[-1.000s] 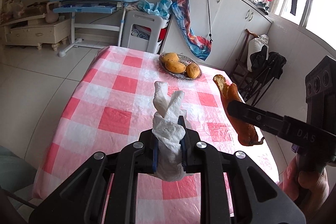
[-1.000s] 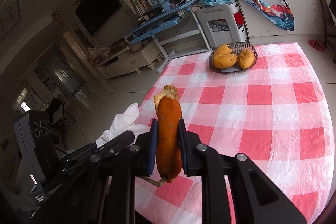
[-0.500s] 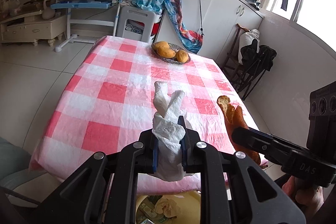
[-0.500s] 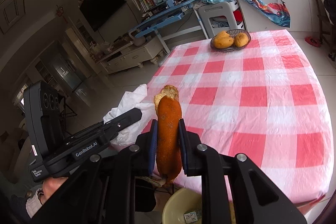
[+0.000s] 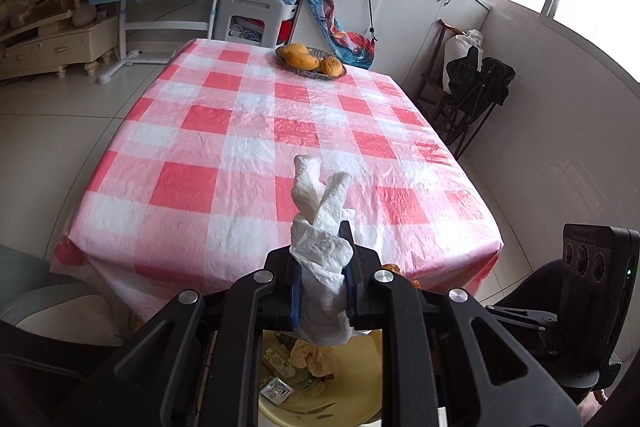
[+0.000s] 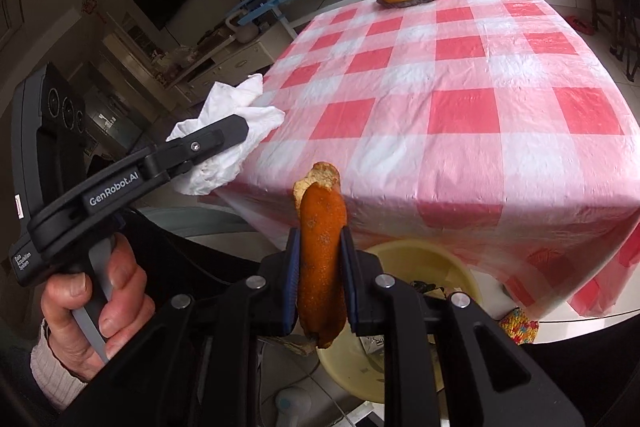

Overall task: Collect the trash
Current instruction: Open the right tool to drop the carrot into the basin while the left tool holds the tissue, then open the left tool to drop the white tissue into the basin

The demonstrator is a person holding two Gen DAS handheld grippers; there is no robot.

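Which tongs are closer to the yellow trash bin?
Hard to call; neither clearly. The left tongs, shut on a crumpled paper towel, hang right above the yellow trash bin. The right tongs, shut on an orange peel, hang over its near side.

On the side of the left tongs (image 6: 224, 143), in the right wrist view, white letters are reading "GenRobot.AI". On its black handle body, small white words are standing in three lines, seemingly "Data Acquisition System". Nothing else is readable.
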